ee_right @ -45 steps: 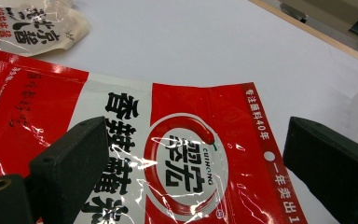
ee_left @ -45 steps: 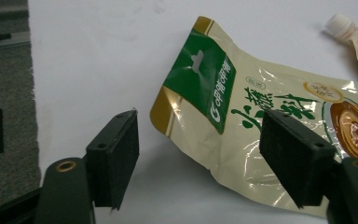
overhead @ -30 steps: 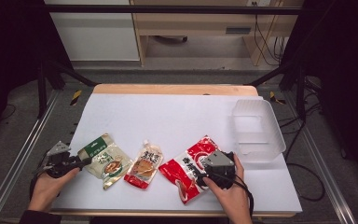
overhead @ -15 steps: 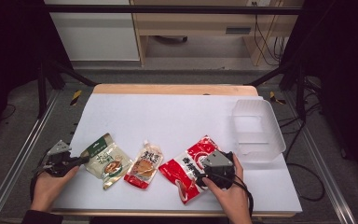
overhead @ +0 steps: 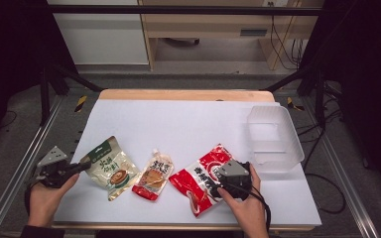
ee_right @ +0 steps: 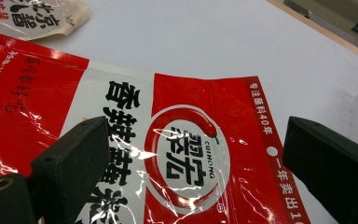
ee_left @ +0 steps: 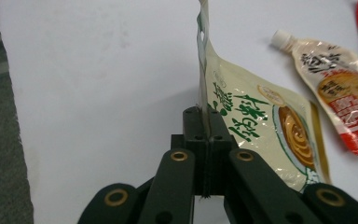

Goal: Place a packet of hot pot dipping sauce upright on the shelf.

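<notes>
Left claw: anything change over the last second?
Barely. The left claw stays shut on the edge of the green pouch, with hardly any shift. The right claw still hovers open over the red pouch. The spouted pouch and clear container haven't moved.

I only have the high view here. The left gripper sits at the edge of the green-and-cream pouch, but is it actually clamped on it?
Observer: Yes. In the left gripper view the left gripper is shut on the edge of the green-and-cream pouch, and that edge stands up from the table.
Operator: And the right one, over the red packet?
Observer: The right gripper is open; its fingers stand apart on either side of the red packet, not pinching it.
Operator: Anything near the left pouch I might snag?
Observer: The spouted sauce pouch lies flat beside it, with a strip of bare table between them.
</notes>
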